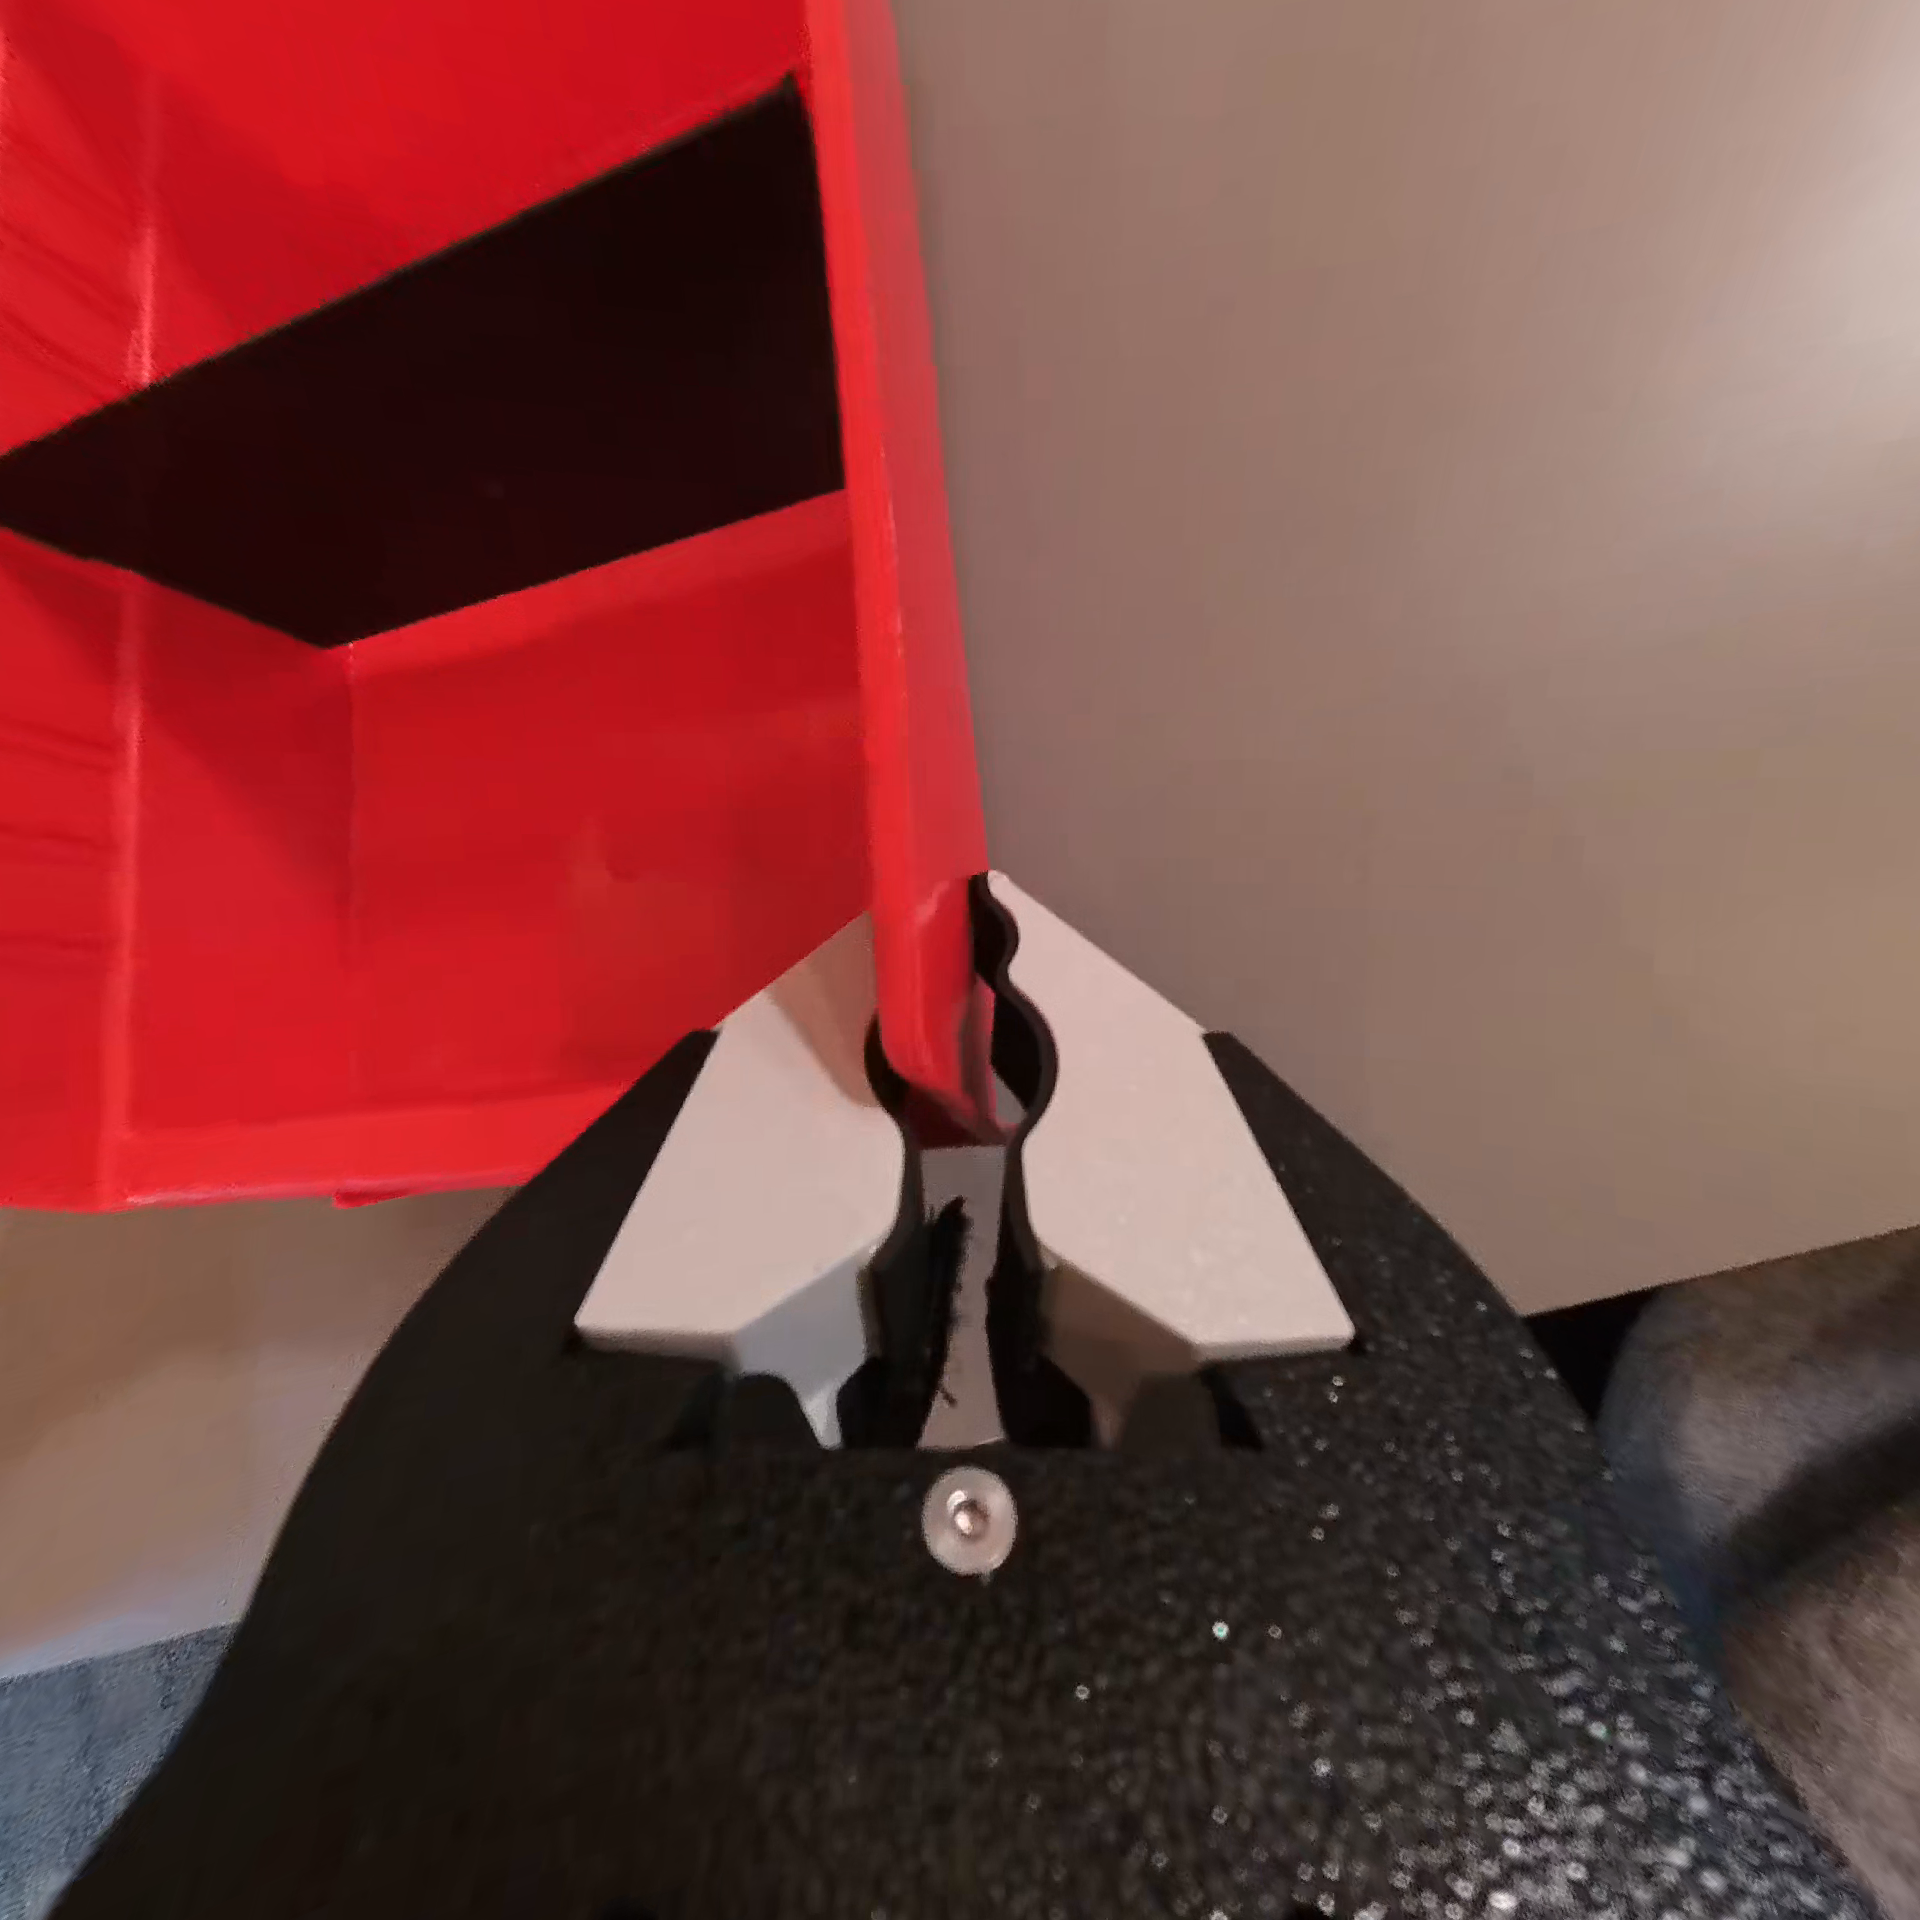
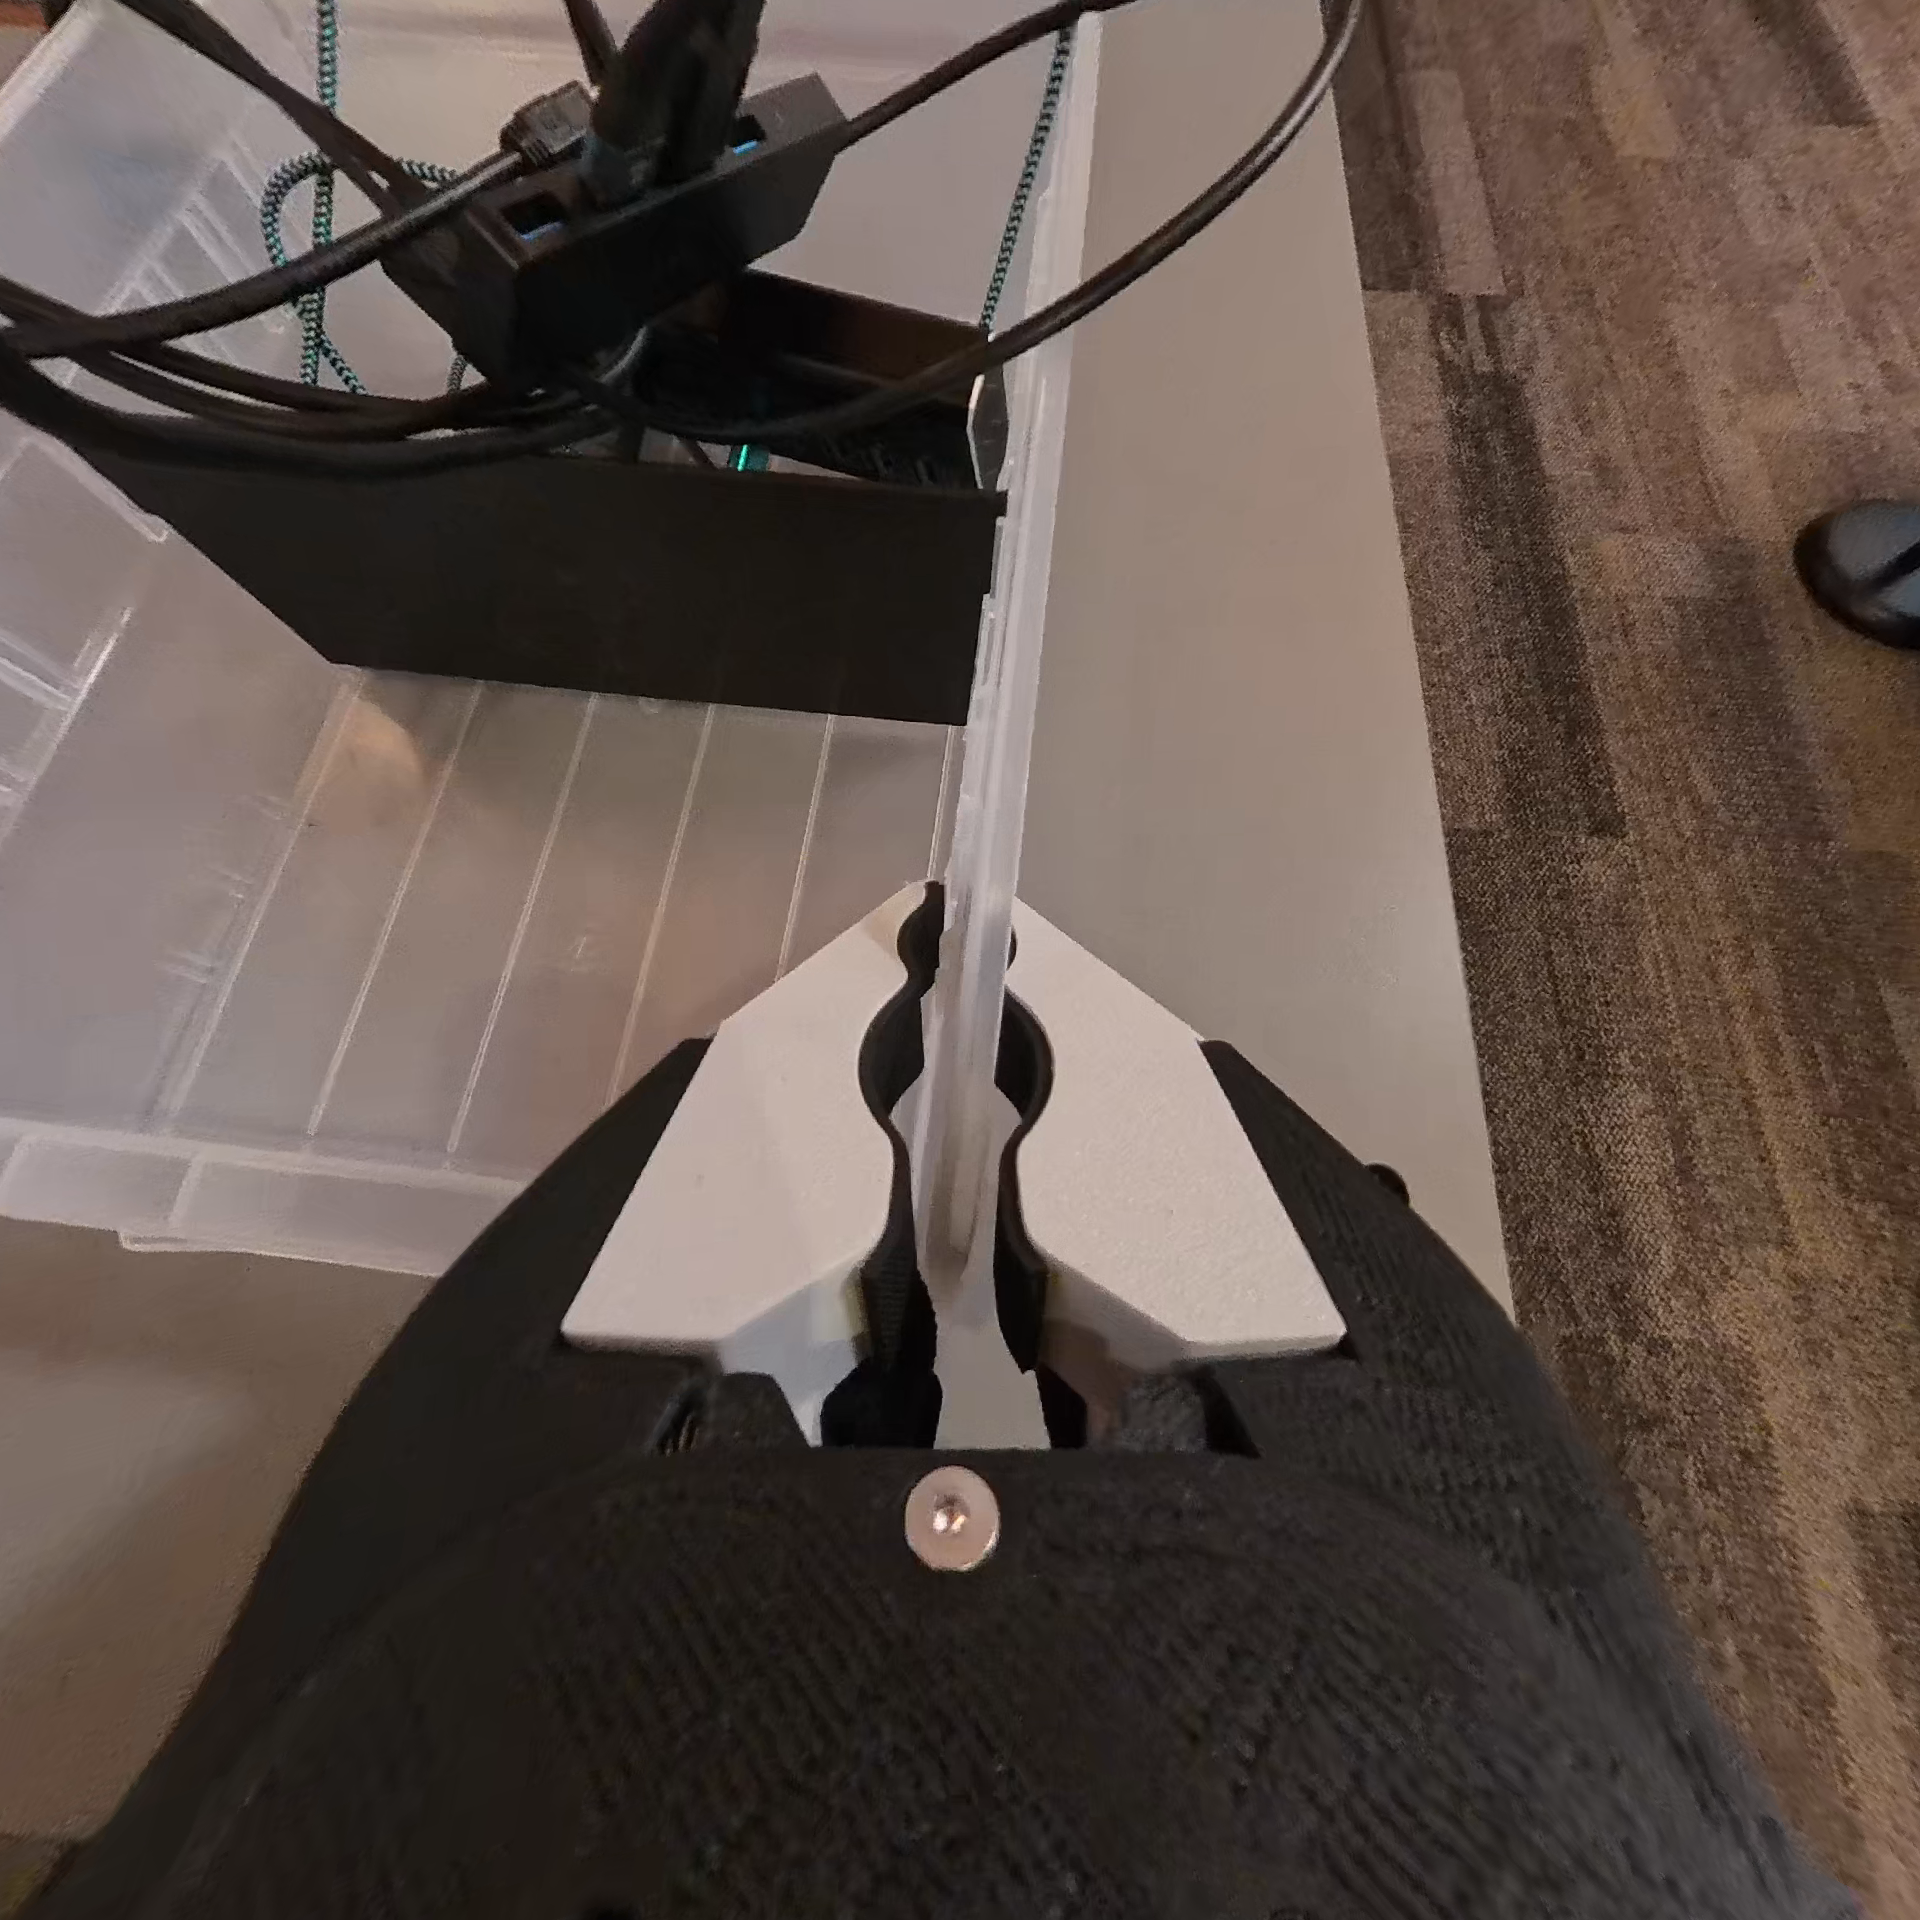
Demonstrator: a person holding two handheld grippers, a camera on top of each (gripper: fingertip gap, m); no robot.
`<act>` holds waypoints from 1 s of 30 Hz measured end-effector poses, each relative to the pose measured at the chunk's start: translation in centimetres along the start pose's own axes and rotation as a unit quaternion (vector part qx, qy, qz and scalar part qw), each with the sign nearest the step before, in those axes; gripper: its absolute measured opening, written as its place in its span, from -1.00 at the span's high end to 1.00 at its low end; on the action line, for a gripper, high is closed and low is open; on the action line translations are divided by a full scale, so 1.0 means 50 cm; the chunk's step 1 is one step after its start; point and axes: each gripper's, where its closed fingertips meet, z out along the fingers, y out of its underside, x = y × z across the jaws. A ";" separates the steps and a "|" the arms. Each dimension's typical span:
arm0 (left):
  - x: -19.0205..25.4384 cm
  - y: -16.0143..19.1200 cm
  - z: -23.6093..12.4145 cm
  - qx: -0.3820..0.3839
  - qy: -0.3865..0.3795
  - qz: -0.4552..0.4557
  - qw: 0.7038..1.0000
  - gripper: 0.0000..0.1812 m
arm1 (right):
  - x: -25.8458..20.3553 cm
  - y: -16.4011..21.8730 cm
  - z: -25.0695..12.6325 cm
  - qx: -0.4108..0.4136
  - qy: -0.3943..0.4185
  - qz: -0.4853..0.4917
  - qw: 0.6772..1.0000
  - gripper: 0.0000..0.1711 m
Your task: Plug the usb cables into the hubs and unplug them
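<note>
In the left wrist view my left gripper is shut on the right-hand wall of a red bin, near its front corner. The bin has a dark opening in its far wall. In the right wrist view my right gripper is shut on the right-hand rim of a clear plastic bin. Inside that bin a black tray holds a black USB hub with blue ports and several black cables plugged in, plus a teal braided cable.
Both bins stand on a pale table. Its right edge runs beside grey carpet, where a dark shoe shows. In the left wrist view, pale table surface lies right of the red bin, with dark fabric at lower right. There is about 70 cm between the tips of the two grippers.
</note>
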 end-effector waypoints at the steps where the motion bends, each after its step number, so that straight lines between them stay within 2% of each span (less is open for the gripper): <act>1: 0.003 0.001 -0.003 0.000 0.002 0.004 1.000 0.98 | -0.003 0.000 0.000 0.001 -0.003 -0.005 1.000 0.96; 8: 0.046 0.005 -0.048 0.035 0.046 0.047 0.997 0.98 | -0.035 -0.013 0.017 -0.001 -0.015 -0.026 1.000 0.95; 16: 0.111 0.033 -0.109 0.096 0.126 0.171 0.973 0.96 | -0.100 -0.039 0.050 0.000 -0.033 -0.044 0.998 0.95; 24: 0.183 0.051 -0.264 0.121 0.242 0.219 0.937 0.96 | -0.179 -0.064 0.084 0.000 -0.036 -0.050 0.998 0.95; 30: 0.209 0.049 -0.367 0.104 0.216 0.268 0.933 0.96 | -0.263 -0.079 0.104 0.003 -0.057 -0.062 0.996 0.89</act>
